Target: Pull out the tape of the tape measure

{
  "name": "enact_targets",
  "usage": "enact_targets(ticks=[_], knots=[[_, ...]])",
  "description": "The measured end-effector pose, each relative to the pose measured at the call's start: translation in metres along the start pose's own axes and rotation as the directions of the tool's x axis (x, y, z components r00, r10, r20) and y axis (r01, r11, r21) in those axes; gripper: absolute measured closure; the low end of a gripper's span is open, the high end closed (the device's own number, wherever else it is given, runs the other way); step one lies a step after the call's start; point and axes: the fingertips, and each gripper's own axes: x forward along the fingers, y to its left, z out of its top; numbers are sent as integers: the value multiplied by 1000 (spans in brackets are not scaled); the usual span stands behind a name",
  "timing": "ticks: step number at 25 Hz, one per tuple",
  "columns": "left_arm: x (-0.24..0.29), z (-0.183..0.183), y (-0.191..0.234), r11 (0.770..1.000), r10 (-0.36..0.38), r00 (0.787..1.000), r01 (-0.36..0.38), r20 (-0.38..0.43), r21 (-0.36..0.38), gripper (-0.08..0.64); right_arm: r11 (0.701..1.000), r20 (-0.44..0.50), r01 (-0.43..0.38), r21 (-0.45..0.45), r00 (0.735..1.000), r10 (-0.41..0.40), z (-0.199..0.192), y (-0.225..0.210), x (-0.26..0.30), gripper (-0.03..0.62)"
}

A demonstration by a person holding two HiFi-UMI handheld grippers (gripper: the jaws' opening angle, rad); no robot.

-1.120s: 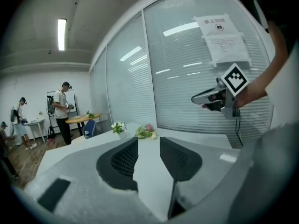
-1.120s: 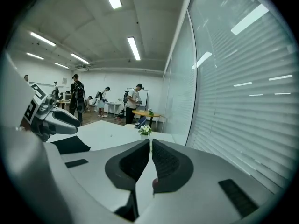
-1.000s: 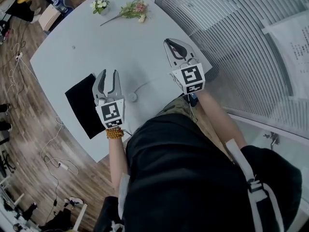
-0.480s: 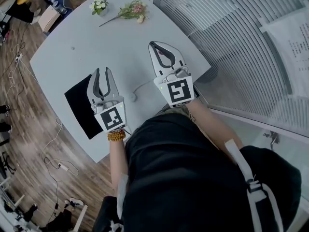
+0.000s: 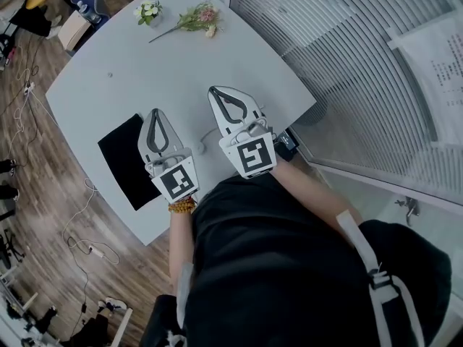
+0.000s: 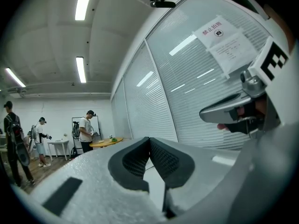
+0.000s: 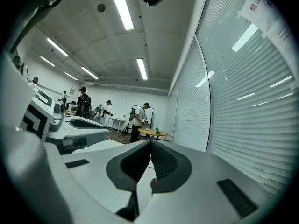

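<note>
Head view, starting closest to you: your black top fills the bottom, a bead bracelet sits on your left wrist, and both grippers are held out side by side over the near edge of the pale worktop. Your left gripper has just snapped its jaws together, and the left gripper view backs that up: the two jaws meet at the tips with nothing caught between them. Your right gripper is a bit further out and its jaws are pressed together too; the right gripper view shows the tips touching and no object pinched. So neither one has the tape measure. That looks to be the small round white thing lying on the worktop, showing between the two grippers, with a thin pale line curving off it toward the right gripper's side; it's too small to say whether that's the tape. Just left of your left gripper there's a black mat lying flat near the worktop's edge. Way over at the far end lie a little bunch of white flowers and a pink flower sprig, close to each other. Beyond the worktop's right side runs a glass wall with blinds with a paper notice stuck on it, and wood floor shows on the left.
</note>
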Motion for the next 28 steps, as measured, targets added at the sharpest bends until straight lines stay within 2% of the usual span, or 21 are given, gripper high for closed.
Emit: enact_targets(ticks=[6, 12, 20, 28], knots=[[-1, -12, -28, 995, -80, 996, 82, -38, 51, 558, 999, -61, -8, 43, 998, 11, -26, 10, -3, 592], [-3, -26, -47, 988, -139, 987, 143, -82, 52, 558, 996, -138, -51, 67, 989, 60, -49, 27, -6, 594], [-7, -41, -62, 979, -191, 974, 198, -122, 44, 558, 995, -163, -86, 52, 982, 94, -55, 40, -6, 594], [-8, -52, -66, 976, -209, 967, 217, -143, 37, 558, 993, -188, -103, 51, 976, 111, -61, 41, -8, 594]])
